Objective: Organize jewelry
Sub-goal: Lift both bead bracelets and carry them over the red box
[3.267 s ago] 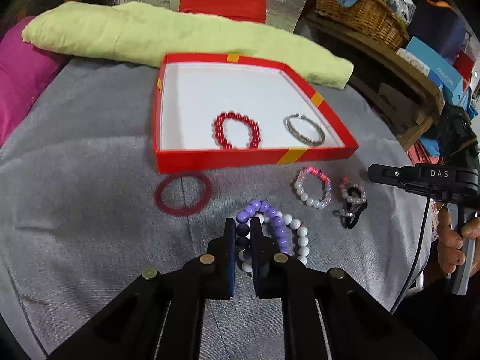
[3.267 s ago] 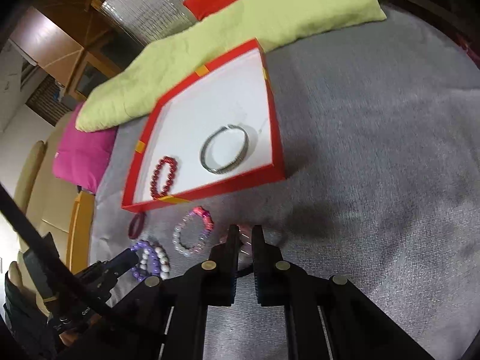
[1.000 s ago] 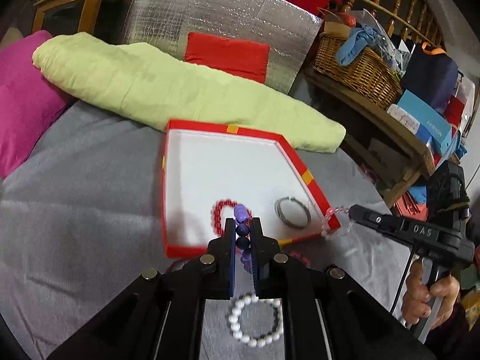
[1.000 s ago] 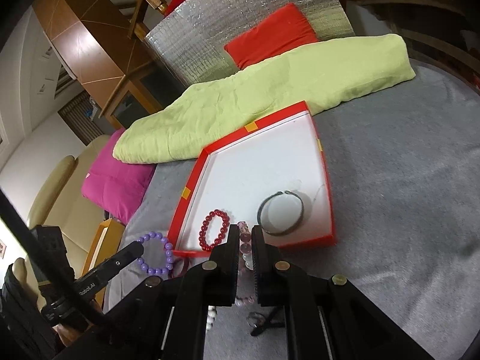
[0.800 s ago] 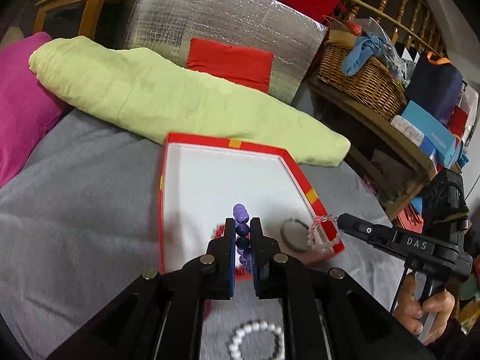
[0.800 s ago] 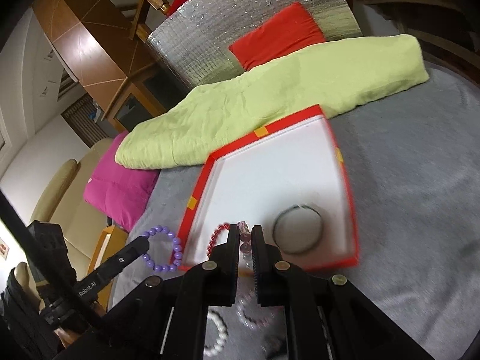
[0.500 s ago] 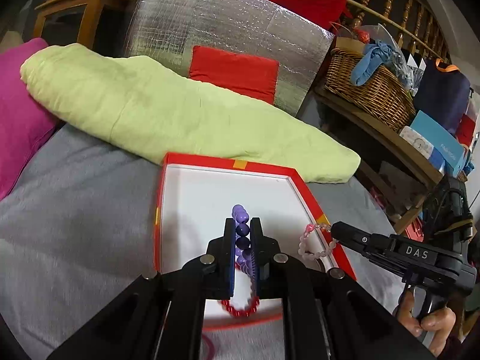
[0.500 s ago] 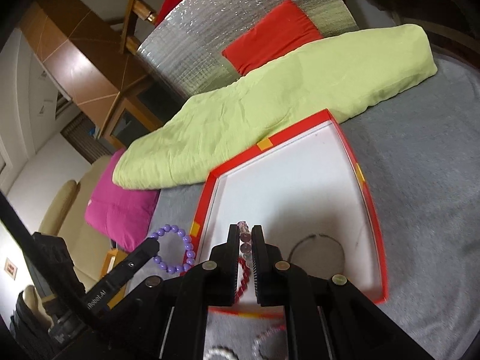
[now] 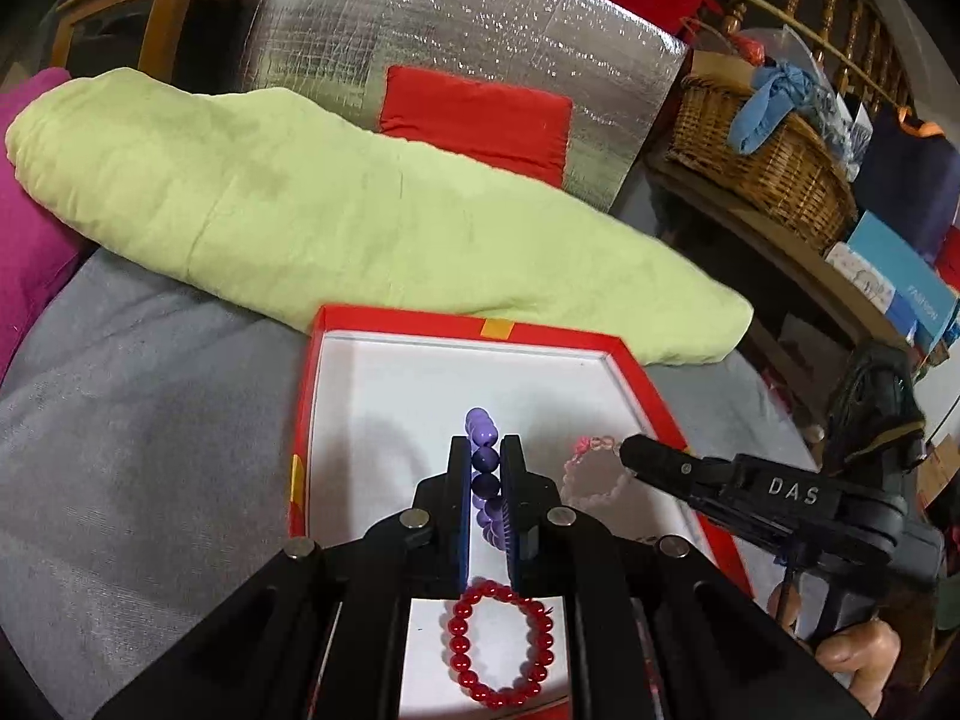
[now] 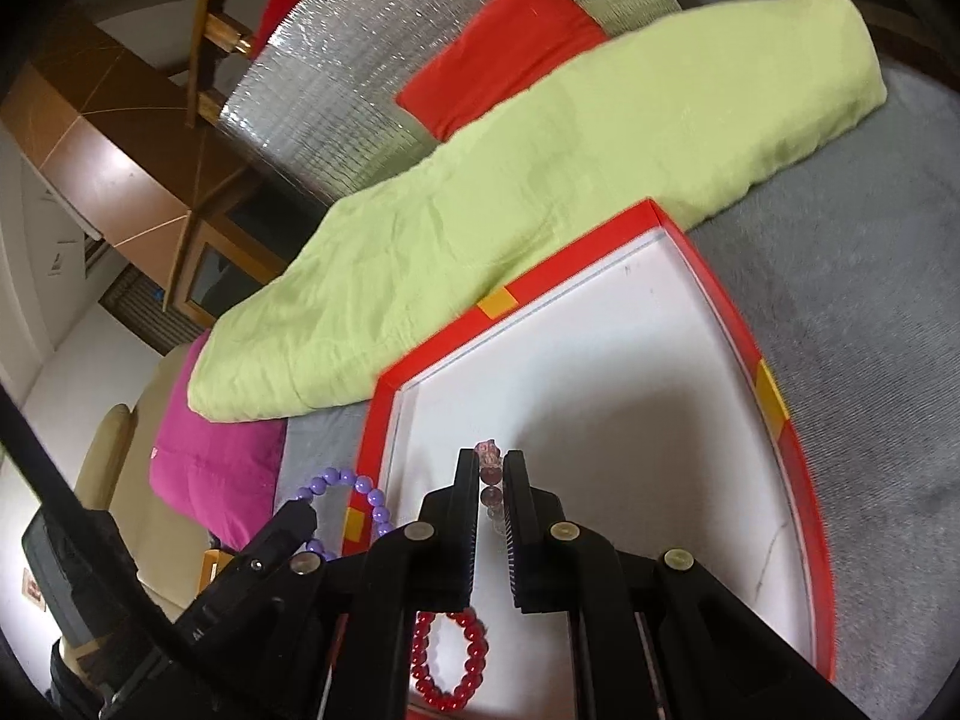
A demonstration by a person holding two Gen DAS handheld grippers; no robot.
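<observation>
Both tongs have carried bracelets over the red box (image 9: pixel 636 384): left tongs (image 9: pixel 485 468) clamp purple beads (image 9: pixel 483 429), right tongs (image 10: pixel 492 477) pink beads (image 10: pixel 487 455).

Lighting and picture quality, both wrist views: dim indoor light, strong fisheye, mild blur.

Black vignette fills all corners; straight edges bow outward, most at 3 and 9 o'clock. The foil panel (image 9: pixel 468 42) at 12 o'clock sparkles with small specular glints. The white floor of the red box (image 9: pixel 420 372) is the brightest surface in the left view, with soft grey shadows on it near centre. In the right view a broad soft shadow lies on the box floor, a white wall (image 10: pixel 42 372) at 9 o'clock is washed out, and the box rim at 4 o'clock is smeared. The pale bead bracelet (image 9: pixel 591 474) is blurred.
</observation>
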